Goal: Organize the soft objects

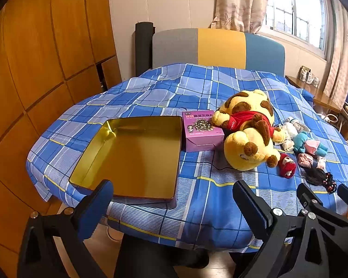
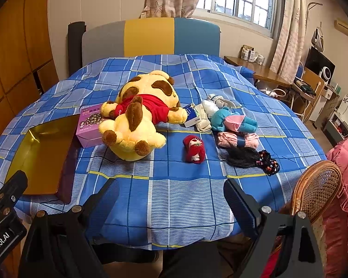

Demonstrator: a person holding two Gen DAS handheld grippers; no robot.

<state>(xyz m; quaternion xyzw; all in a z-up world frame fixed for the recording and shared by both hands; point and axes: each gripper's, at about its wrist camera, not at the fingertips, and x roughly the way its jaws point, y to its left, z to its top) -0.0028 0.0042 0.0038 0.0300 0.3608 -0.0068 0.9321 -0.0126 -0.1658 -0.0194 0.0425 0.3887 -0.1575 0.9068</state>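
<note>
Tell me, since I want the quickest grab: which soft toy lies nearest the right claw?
The small red doll, alone on the blue cloth straight ahead of the right claw. The yellow dog and the blue toy lie farther back.

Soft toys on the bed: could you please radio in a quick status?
Left gripper and right gripper open, empty. Gold tin empty; yellow plush dog untouched. Purple box sits between them.

A blue plaid cloth [image 2: 174,192] is covering the table, bearing an open gold tin [image 1: 136,155], purple box [image 1: 200,132], yellow plush dog [image 2: 139,120], red doll [image 2: 194,149], teal plush [image 2: 229,120], pink cloth [image 2: 237,140], black hairpiece [image 2: 246,157].
</note>
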